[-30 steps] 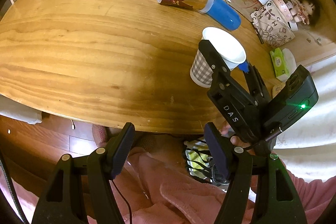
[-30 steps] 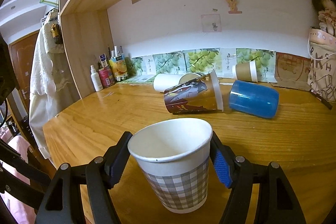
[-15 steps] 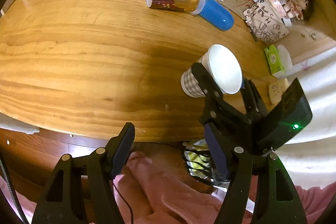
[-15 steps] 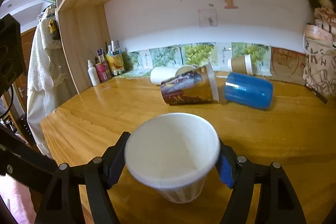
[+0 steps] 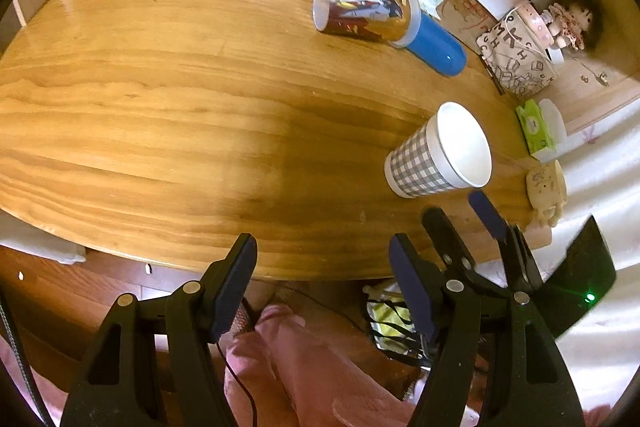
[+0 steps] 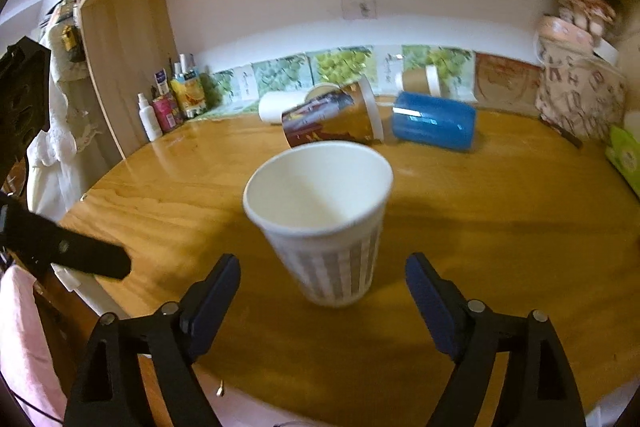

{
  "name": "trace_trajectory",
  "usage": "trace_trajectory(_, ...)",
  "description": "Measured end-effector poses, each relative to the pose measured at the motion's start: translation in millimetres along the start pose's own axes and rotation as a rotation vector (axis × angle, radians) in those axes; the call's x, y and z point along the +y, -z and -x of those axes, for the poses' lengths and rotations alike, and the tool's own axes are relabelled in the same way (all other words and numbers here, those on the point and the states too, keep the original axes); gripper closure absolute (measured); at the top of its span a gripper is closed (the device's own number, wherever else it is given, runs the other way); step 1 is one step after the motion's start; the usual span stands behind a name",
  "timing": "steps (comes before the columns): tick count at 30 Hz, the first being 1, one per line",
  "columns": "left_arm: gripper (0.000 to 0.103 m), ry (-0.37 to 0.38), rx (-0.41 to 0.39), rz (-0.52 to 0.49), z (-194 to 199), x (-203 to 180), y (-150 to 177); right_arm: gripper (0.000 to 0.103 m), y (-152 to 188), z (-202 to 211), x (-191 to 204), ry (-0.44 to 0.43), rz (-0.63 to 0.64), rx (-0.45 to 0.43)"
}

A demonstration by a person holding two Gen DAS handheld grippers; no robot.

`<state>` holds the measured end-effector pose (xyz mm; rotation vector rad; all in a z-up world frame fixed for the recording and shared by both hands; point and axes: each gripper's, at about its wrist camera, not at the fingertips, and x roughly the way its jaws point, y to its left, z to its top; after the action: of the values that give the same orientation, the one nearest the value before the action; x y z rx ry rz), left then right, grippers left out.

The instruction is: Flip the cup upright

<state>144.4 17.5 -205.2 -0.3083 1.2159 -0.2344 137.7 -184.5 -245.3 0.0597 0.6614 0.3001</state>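
Checked grey-and-white paper cup (image 6: pixel 320 223) stands mouth-up on the wooden desk (image 6: pixel 500 227), near its front edge. A second ago the right hand-held gripper (image 6: pixel 322 291) was clamped on it; now it's spread wide and backed off, cup free between and just ahead of the pads, no contact. Half a second back the cup looked tipped toward the camera; now it sits on its base. Flip looks done, judging by pose; only retreat left. Left hand-held gripper (image 5: pixel 322 275) is also wide, holding nothing, hovering off the desk's near edge, same as before. Further back: printed paper cup (image 6: pixel 332 115) and blue plastic cup (image 6: pixel 434 125) lie on their sides, white cup (image 6: pixel 280 109) behind them, unchanged.
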Motion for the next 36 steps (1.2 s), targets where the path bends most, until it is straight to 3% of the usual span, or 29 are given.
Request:
trace_trajectory(4, 0.031, -0.051, -0.05, -0.044, 16.0, -1.9, 5.6, 0.011, 0.1, 23.0, 8.0, 0.038, -0.067, 0.04)
trace_trajectory(10, 0.031, -0.098, -0.136, -0.085, 49.3, -15.6, 11.9, 0.01, -17.3, 65.4, 23.7, 0.066, -0.156, 0.074)
trace_trajectory(21, 0.031, -0.124, -0.333, -0.095, 111.5, -42.1, 1.0, 0.01, -69.3, 122.9, 38.8, 0.054, -0.18, 0.099)
trace_trajectory(28, 0.03, -0.151, -0.462, -0.107, 142.7, -61.5, 8.9, 0.01, -94.0, 156.3, 40.3, 0.042, -0.215, 0.058)
trace_trajectory(29, 0.029, -0.159, -0.475, -0.112, 145.2, -63.3, 10.7, 0.01, -95.7, 160.6, 40.9, 0.044, -0.213, 0.048)
trace_trajectory(31, 0.016, -0.17, -0.492, -0.117, 150.0, -66.5, 15.6, 0.01, -96.7, 169.6, 43.3, 0.047, -0.216, 0.026)
trace_trajectory(36, 0.016, -0.192, -0.559, -0.133, 161.1, -69.6, 34.5, 0.01, -88.0, 187.8, 51.5, 0.087, -0.202, -0.037)
